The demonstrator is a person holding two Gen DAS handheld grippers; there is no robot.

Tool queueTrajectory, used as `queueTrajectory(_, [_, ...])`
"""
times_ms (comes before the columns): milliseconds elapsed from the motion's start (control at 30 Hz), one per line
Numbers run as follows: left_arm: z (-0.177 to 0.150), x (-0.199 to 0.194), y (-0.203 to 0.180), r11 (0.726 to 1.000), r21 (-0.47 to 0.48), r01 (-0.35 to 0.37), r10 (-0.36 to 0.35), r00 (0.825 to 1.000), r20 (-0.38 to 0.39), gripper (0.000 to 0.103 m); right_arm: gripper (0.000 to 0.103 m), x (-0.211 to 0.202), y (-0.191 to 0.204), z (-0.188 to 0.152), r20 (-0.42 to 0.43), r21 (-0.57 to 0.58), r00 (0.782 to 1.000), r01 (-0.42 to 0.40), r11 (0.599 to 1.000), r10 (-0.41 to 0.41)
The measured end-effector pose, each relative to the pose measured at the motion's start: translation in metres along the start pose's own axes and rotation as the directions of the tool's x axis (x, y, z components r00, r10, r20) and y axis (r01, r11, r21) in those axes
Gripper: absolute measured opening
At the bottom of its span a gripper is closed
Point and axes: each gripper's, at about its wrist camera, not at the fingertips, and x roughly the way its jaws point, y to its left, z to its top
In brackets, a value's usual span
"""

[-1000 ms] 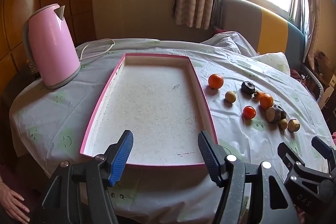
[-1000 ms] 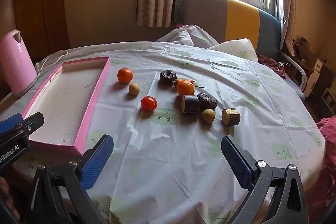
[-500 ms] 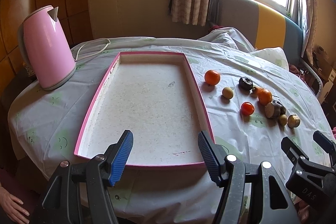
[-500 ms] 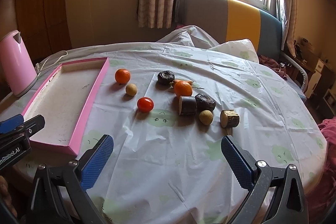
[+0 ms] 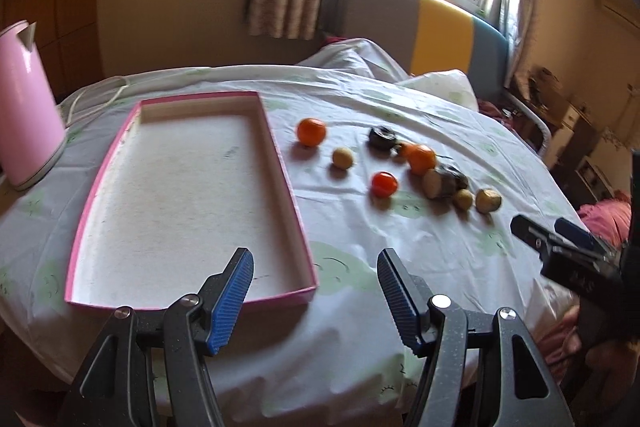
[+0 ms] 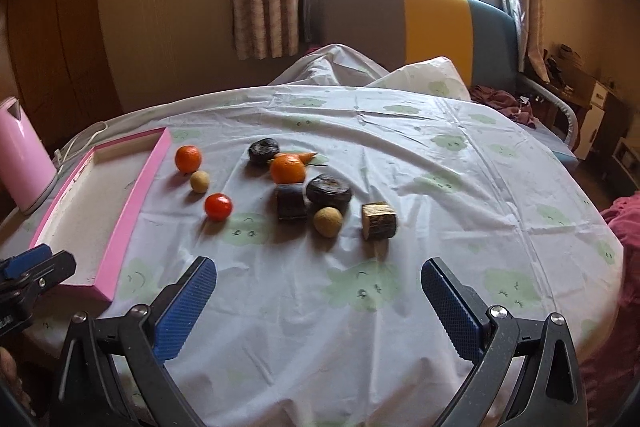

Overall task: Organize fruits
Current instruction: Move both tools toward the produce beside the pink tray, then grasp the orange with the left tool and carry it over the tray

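Both grippers are just hanging over the near edge of the table with nothing in them. The left gripper [image 5: 316, 291] has its jaws apart, pointing down over the near right corner of the tray [image 5: 100, 203], and the right gripper [image 6: 318, 303] is spread wide too, aimed at bare tablecloth [image 6: 460, 155] in front of the fruit. My read is they're held wide so either one can drop straight onto something round without fumbling. The tray is pink-rimmed, has nothing in it, and sits on the left side, which makes sense as the drop zone. All the fruit is loose on the cloth to its right: an orange [image 6: 188, 158] closest to the tray wall, a small tan ball [image 6: 199, 181] just beside it, a tomato [image 6: 218, 206] a bit nearer the grippers, then a tighter clump with a second orange [image 6: 287, 167], a couple of dark round things, a dark stub, another tan ball and a wood-like chunk [image 6: 379, 220]. Those clumped ones touch or nearly touch, so I'd guess the loners get picked first. A pink kettle [image 5: 24, 107] sits off past the tray, well out of the way.
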Motion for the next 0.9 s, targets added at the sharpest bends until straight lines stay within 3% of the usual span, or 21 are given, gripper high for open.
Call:
queueTrajectory(233, [0.001, 0.014, -0.008, 0.999, 0.032, 0.031, -0.028, 0.996, -0.083, 0.065, 0.101, 0.009, -0.053, -0.003, -0.047, 0.142, 0.998, 0.035, 0.989, -0.029])
queueTrajectory(267, [0.002, 0.015, -0.008, 0.999, 0.029, 0.039, -0.037, 0.995, -0.09, 0.065, 0.098, 0.011, -0.057, -0.003, -0.053, 0.158, 0.998, 0.035, 0.987, -0.027])
queueTrajectory(333, [0.005, 0.018, -0.009, 0.998, 0.014, 0.068, -0.066, 0.993, -0.101, 0.065, 0.079, 0.015, -0.06, -0.003, -0.065, 0.167, 0.998, 0.035, 0.985, -0.024])
queueTrajectory(433, [0.011, 0.023, -0.011, 0.995, 0.007, 0.097, -0.096, 0.99, -0.101, 0.065, 0.062, 0.023, -0.059, -0.003, -0.089, 0.164, 0.996, 0.017, 0.986, -0.003])
queueTrajectory(500, [0.016, 0.026, -0.014, 0.994, 0.005, 0.113, -0.112, 0.988, -0.102, 0.07, 0.059, 0.029, -0.056, -0.004, -0.111, 0.161, 0.994, 0.001, 0.987, 0.017])
queueTrajectory(633, [0.033, 0.038, -0.015, 0.987, -0.018, 0.158, -0.159, 0.98, -0.116, 0.084, 0.059, 0.037, -0.043, -0.002, -0.128, 0.11, 0.99, -0.036, 0.993, 0.05])
queueTrajectory(767, [0.058, 0.05, -0.014, 0.988, 0.004, 0.151, -0.15, 0.984, -0.099, 0.085, 0.059, 0.043, -0.031, -0.004, -0.14, 0.062, 0.988, -0.063, 0.996, 0.071])
queueTrajectory(900, [0.086, 0.073, -0.004, 0.989, -0.051, 0.135, -0.141, 0.98, -0.142, 0.085, 0.059, 0.05, -0.022, -0.003, -0.142, 0.039, 0.987, -0.075, 0.996, 0.079])
